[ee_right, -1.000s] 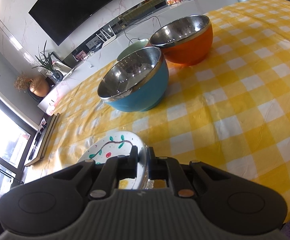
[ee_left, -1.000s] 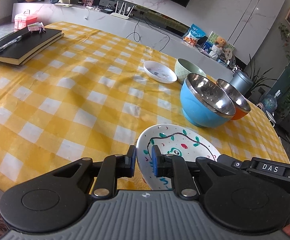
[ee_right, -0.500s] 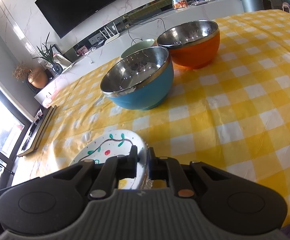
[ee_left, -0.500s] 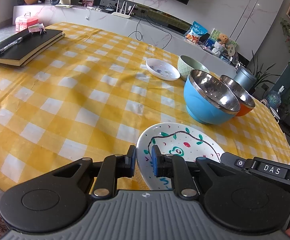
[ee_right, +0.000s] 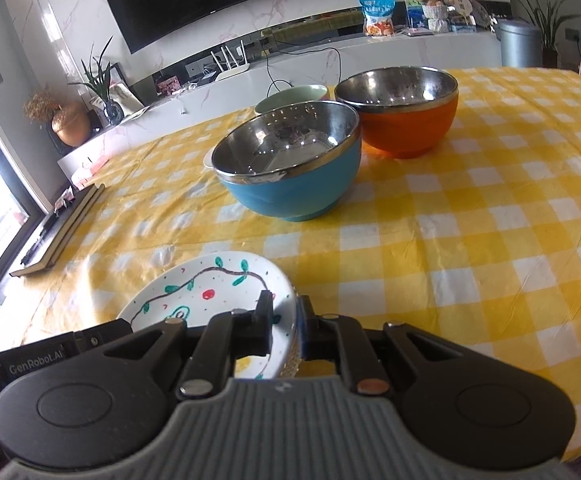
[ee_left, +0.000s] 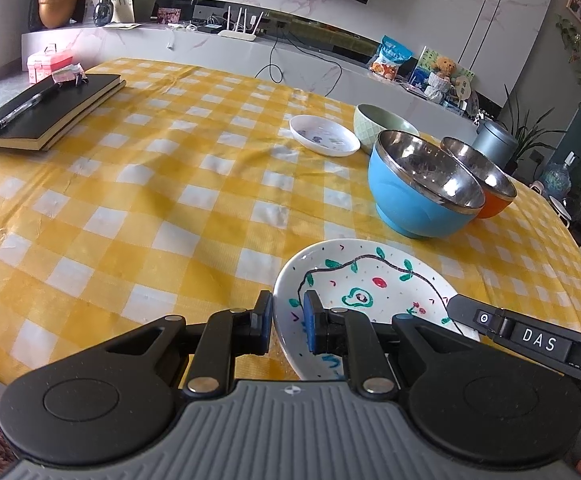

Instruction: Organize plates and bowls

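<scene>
Both the left gripper (ee_left: pixel 286 322) and right gripper (ee_right: pixel 283 322), clamped on opposite rims of the painted plate (ee_left: pixel 364 284), had raised it off the tablecloth (ee_left: pixel 170 184), so stacking could follow.

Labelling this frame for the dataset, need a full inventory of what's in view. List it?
Painted plate: 1, white with green vine and red dots, near table edge, rim between both grippers' fingers.
Small plate: 1, white, far side, left of green bowl.
Blue bowl: 1, blue with steel inside, mid table.
Orange bowl: 1, orange with steel inside, right behind the blue bowl.
Green bowl: 1, pale green, behind the blue bowl.
Notebook: 1, black, far left, pen on top.
Tablecloth: 1, yellow-white check.
Left gripper: 1, black, blue pads, shut on plate's left rim.
Right gripper: 1, black, shut on plate's right rim.
</scene>
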